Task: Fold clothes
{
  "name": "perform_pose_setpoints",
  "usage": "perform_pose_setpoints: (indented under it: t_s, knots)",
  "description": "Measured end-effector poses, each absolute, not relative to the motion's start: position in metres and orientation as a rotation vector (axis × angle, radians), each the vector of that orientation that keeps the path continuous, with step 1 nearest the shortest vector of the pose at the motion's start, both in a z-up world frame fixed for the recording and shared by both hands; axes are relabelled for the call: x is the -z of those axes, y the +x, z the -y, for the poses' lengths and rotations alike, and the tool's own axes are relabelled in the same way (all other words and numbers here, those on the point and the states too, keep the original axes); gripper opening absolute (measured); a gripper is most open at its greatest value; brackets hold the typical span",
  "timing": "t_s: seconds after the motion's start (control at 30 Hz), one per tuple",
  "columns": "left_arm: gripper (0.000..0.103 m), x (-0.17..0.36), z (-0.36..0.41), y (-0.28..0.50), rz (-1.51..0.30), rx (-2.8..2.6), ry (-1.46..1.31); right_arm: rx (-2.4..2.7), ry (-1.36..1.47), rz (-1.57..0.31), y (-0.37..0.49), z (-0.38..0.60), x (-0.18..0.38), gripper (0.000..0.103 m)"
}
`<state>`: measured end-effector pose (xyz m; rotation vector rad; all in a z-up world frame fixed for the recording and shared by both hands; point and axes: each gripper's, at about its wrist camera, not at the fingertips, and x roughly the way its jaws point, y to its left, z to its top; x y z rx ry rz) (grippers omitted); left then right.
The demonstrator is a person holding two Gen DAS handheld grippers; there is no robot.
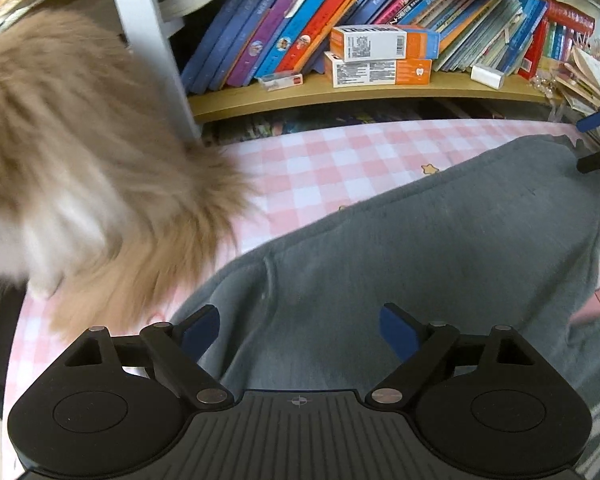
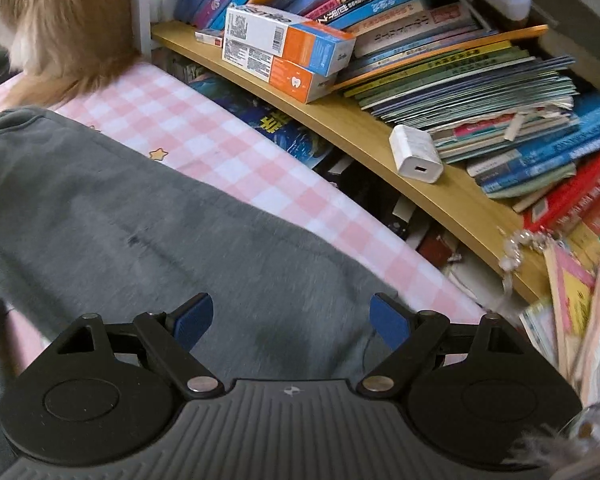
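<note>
A grey sweatshirt-like garment (image 1: 420, 248) lies spread on a pink-and-white checked sheet (image 1: 332, 168); it also shows in the right wrist view (image 2: 148, 232). My left gripper (image 1: 299, 330) is open just above the garment's near part, holding nothing. My right gripper (image 2: 291, 320) is open above the garment's right end, near the sheet's edge (image 2: 420, 276), empty. The right gripper's fingertips (image 1: 592, 160) show at the far right of the left wrist view, by the garment's far corner.
A fluffy tan-and-white cat (image 1: 80, 168) stands on the sheet at the left, close to the left gripper; it shows in the right wrist view (image 2: 60, 24) too. A wooden shelf (image 2: 440, 184) with books, orange-and-white boxes (image 1: 384, 56) and a white charger (image 2: 416, 154) runs behind.
</note>
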<state>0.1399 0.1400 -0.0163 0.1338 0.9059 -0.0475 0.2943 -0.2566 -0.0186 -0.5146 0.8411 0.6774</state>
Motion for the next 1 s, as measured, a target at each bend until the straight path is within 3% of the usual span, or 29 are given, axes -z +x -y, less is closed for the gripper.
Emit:
perform_pose_setpoints:
  t_s: [0.7,0.9,1.0]
  knots:
    - [0.088,0.056,-0.163,0.194,-0.974,0.083,0.062,-0.710,-0.456,-0.921,0.352,0.255,0.057,0.078]
    - [0.086,0.056,-0.166,0.195,-0.992,0.106,0.047,-0.746,-0.384,-0.952,0.352,0.261,0.056,0.059]
    - [0.080,0.054,-0.167,0.196,-1.016,0.132,0.056,-0.765,-0.393,-0.959,0.351,0.261,0.053,0.043]
